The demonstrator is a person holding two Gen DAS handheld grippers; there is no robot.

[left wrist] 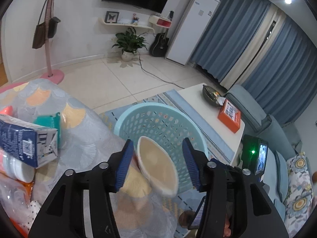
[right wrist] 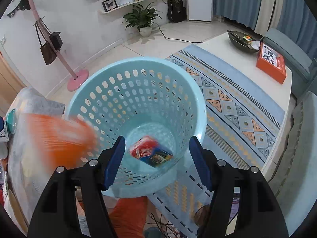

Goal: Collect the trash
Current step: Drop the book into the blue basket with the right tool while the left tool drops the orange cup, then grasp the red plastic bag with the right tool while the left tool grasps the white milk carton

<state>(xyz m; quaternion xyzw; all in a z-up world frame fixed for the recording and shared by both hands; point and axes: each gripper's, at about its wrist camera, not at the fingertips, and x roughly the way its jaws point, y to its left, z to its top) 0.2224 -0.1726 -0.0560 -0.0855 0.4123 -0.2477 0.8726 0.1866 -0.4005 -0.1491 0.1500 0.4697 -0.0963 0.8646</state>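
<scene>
My left gripper (left wrist: 157, 162) has its blue pads spread apart. A squashed paper cup (left wrist: 157, 166) is in the gap between them. It leans close to the left pad, but I cannot tell if it touches. It does not touch the right pad, so I am not squeezing it. The cup is tilted, with its open mouth facing up at me. It looks a bit blurry.

Just behind the cup is the light blue basket (left wrist: 126, 119) with holes in its wall. It stands on a patterned rug (left wrist: 200, 119). To my left is a table with a grey flowery cloth (left wrist: 83, 134). On it lie a blue and white carton (left wrist: 25, 142), a teal tub (left wrist: 49, 121) and other bits of trash. They are well apart from the cup.

My right gripper (right wrist: 157, 158) is wide open too, with nothing in it. It points down into the basket (right wrist: 198, 103). At the bottom of the basket lies a red and blue packet (right wrist: 151, 153). A blurry orange thing (right wrist: 59, 138) is beside the basket's left rim; I cannot tell what it is.

Farther off are a white low table (right wrist: 227, 45) with an orange box (right wrist: 271, 65), a potted plant (right wrist: 142, 19) and a pink coat stand (right wrist: 77, 79).
</scene>
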